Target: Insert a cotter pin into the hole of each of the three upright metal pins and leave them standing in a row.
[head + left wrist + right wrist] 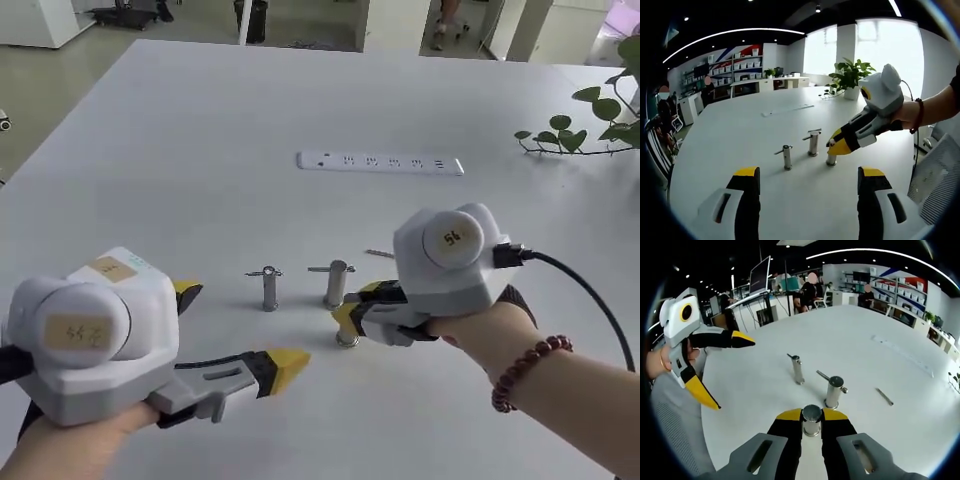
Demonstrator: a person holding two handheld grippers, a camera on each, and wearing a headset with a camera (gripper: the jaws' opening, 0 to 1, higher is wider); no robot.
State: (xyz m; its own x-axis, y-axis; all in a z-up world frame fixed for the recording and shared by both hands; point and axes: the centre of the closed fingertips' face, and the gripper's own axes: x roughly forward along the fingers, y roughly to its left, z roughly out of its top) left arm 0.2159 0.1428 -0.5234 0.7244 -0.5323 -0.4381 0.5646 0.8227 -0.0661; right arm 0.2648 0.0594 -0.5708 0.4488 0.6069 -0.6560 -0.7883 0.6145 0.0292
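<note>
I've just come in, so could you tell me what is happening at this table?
A person works with two hand-held grippers on a white table. The right gripper clasps the nearest metal pin. The middle pin and the far pin stand with cotter pins through them. One loose cotter pin lies beyond; the left gripper hangs open.

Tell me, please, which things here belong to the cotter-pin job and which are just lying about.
Job in hand:
left pin and middle pin, each with a cotter pin through it
near pin, bare, between the right gripper fingers
loose cotter pin on the table

Lying about:
power strip
plant
</note>
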